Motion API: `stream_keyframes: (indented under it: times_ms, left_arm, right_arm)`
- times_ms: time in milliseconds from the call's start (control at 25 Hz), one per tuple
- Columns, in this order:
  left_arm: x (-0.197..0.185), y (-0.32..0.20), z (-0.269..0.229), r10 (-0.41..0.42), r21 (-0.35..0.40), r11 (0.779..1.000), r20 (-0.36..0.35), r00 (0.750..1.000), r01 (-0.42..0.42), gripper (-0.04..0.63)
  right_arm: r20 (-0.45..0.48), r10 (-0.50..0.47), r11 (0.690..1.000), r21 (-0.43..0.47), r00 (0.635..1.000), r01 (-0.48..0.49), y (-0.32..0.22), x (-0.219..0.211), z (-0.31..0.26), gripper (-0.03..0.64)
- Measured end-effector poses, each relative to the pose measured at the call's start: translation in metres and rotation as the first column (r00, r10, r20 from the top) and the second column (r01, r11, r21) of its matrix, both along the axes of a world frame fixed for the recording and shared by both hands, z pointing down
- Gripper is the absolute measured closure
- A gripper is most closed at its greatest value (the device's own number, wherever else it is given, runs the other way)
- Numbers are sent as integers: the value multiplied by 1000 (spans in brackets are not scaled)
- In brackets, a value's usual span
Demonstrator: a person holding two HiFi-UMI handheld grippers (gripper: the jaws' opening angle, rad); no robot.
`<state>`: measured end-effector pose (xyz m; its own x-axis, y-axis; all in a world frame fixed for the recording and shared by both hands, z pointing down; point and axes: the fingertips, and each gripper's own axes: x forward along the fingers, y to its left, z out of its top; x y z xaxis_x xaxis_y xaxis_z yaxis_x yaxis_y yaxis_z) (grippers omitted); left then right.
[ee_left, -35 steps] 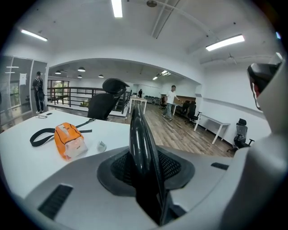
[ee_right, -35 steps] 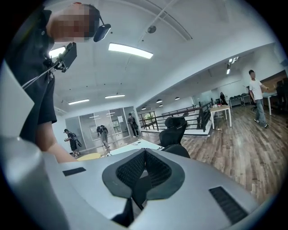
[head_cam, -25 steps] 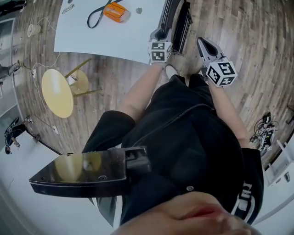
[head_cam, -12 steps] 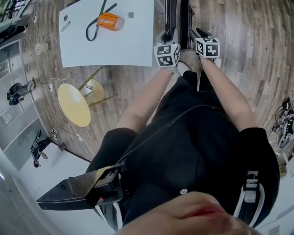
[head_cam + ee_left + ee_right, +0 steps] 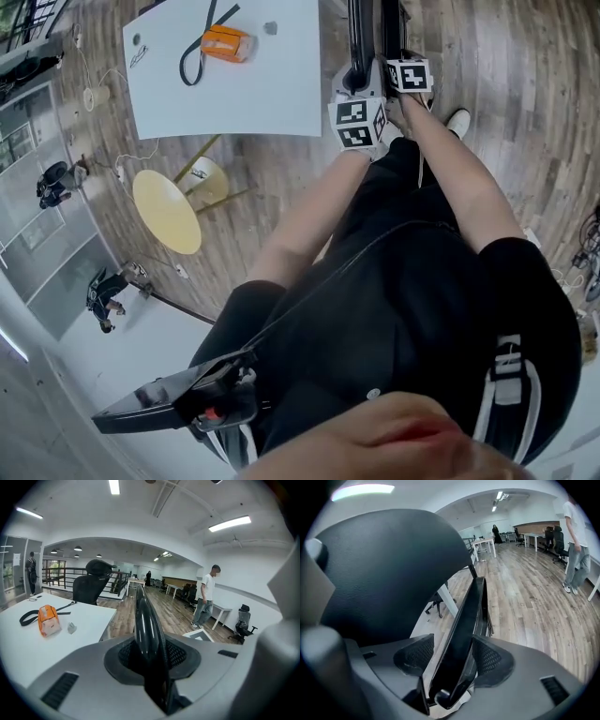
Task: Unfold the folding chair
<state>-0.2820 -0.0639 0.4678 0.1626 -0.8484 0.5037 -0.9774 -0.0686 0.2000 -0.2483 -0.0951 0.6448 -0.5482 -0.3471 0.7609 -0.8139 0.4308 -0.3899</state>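
The folded black chair [image 5: 354, 28] stands upright at the top of the head view, beside the white table. My left gripper [image 5: 354, 67] is shut on its glossy top edge [image 5: 143, 620], which runs straight between the pads. My right gripper [image 5: 394, 49] sits just right of it on a second black panel [image 5: 464, 630]. That panel stands between its jaws, which are opening, with a gap at the left pad [image 5: 415, 656]. A broad black part of the chair [image 5: 389, 569] fills the upper left of the right gripper view.
The white table [image 5: 244, 94] carries an orange item [image 5: 228, 42] and a black strap. A round yellow stool [image 5: 167, 211] stands on the wood floor at left. My shoe [image 5: 457, 120] is near the chair. A person [image 5: 206, 597] walks in the distance.
My right gripper has come down from the right, off the chair, to sit beside the left one with its jaws round a chair panel. The left gripper has kept its hold.
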Motion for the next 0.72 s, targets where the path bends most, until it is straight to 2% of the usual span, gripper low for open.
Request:
stream_keyframes:
  times_ms: [160, 360, 400, 520, 560, 640, 720]
  left_arm:
    - [7, 1, -2, 3, 4, 1000, 4, 1000, -3, 517]
    - [13, 0, -4, 21, 10, 1000, 12, 1000, -22, 517]
    - [14, 1, -4, 22, 10, 1000, 13, 1000, -22, 517]
    - [14, 2, -3, 14, 10, 1000, 18, 1000, -15, 517]
    - [14, 2, -3, 13, 11, 1000, 19, 1000, -13, 518]
    - [16, 1, -3, 15, 15, 1000, 20, 1000, -15, 517]
    - [16, 1, -4, 19, 19, 1000, 20, 1000, -20, 517]
  right_arm:
    - [-25, 56, 998, -30, 998, -56, -7, -2, 19, 370]
    - [-25, 34, 994, -108, 999, -36, -1, -17, 33, 347]
    - [-36, 27, 994, -103, 999, -31, -2, -17, 33, 347]
    - [-166, 39, 999, -4, 985, -40, -20, 3, 35, 347]
    - [-183, 46, 999, 5, 982, -45, -22, 6, 37, 347]
    - [-168, 49, 998, -17, 985, -52, -19, 4, 40, 348]
    - [-106, 41, 996, -78, 994, -50, -9, -6, 42, 370]
